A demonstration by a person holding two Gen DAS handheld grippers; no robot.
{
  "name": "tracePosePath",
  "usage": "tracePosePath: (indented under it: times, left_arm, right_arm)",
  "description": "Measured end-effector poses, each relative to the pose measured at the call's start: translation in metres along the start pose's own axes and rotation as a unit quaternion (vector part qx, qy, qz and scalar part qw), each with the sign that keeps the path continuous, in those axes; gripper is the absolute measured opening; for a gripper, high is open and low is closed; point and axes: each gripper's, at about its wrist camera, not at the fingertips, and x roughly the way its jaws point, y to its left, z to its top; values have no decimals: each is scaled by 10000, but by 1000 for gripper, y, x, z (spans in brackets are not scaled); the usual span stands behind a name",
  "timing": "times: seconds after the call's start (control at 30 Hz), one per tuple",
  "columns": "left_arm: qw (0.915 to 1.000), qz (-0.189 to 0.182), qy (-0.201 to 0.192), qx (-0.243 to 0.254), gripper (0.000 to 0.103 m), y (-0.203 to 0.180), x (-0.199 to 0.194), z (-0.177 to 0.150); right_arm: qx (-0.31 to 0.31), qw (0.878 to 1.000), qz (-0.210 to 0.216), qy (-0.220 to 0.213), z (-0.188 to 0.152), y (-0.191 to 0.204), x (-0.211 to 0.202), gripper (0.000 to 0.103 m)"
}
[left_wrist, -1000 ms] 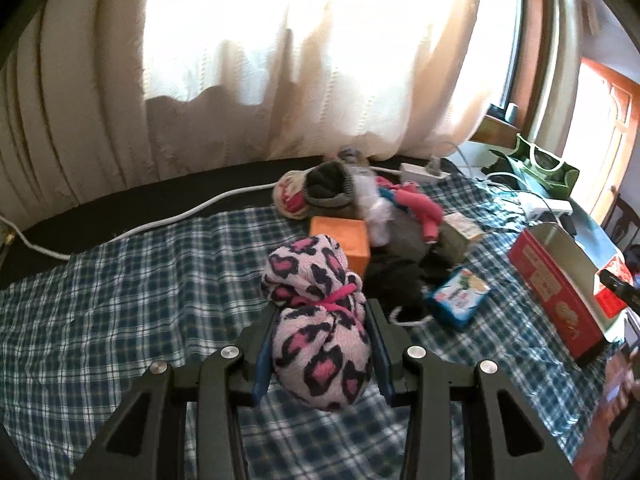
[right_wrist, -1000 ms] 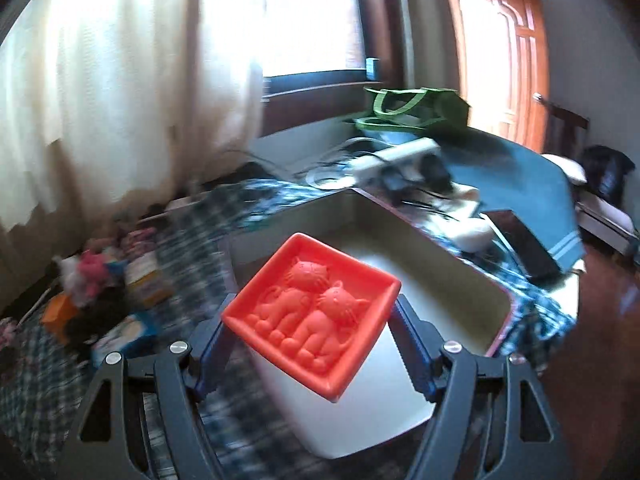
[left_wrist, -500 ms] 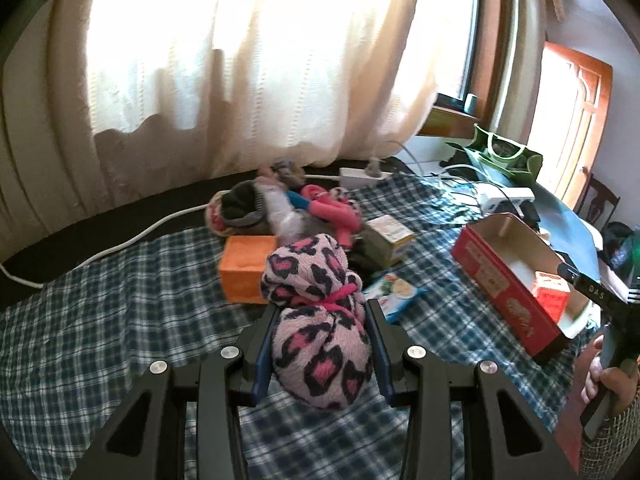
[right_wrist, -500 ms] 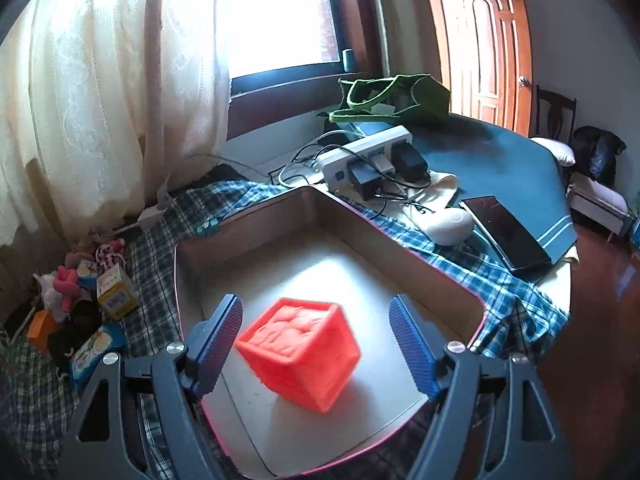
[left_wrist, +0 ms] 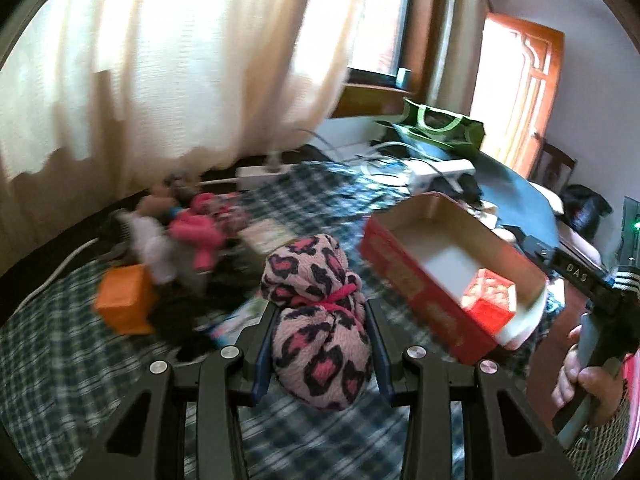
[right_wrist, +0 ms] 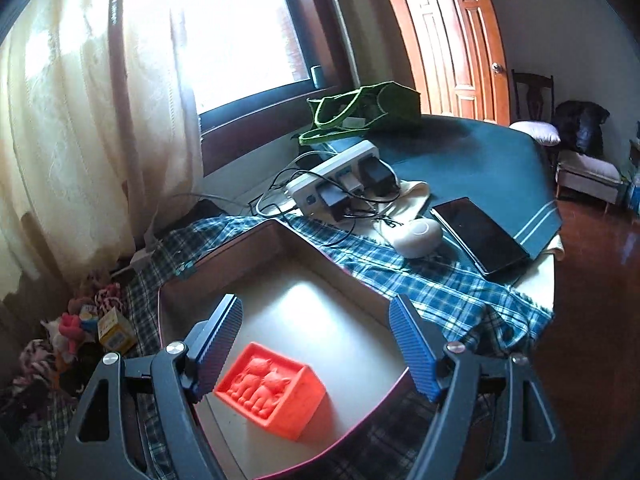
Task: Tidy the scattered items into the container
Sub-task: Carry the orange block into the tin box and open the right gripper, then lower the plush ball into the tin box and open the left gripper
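One orange block now lies on the floor of the box, freed from the right hand-held gripper, whose jaws stand wide and empty above it. The left hand-held gripper stays clamped on a pink spotted sock bundle and has swung toward the box, so that bundle looks next to go in. Beyond, on the checked cloth, more scattered items still wait.

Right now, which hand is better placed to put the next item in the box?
Left. The left gripper is shut on the pink leopard sock bundle beside the box. The right gripper is open and empty above the orange block lying inside.
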Motion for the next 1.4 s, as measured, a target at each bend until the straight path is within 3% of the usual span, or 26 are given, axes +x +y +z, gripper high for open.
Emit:
tracePosePath:
  times: [0.3, 0.63, 0.67, 0.73, 0.8, 1.03, 1.4]
  left_arm:
    - [9964, -756, 165, 336, 42, -66, 50, 30]
    - [9904, -1118, 380, 721, 45, -106, 95, 45]
    - [9903, -1095, 390, 757, 48, -107, 96, 45]
    - [9909, -1012, 372, 803, 70, -109, 97, 45]
    - [9922, -918, 268, 796, 77, -106, 94, 44]
    - [9955, -699, 319, 556, 77, -83, 95, 44]
    - [9989, 56, 463, 69, 77, -16, 83, 32]
  right_arm:
    - [165, 9998, -70, -79, 9, -16, -1, 79]
    - [286, 9994, -196, -11, 11, -29, 9, 79]
    - [271, 9994, -205, 11, 11, -28, 11, 79]
    - [263, 9994, -212, 27, 10, -28, 12, 79]
    - [265, 9994, -221, 41, 9, -28, 14, 79]
    - [232, 9995, -189, 87, 6, -25, 16, 79]
    - [-64, 9999, 74, 65, -3, 1, 10, 79]
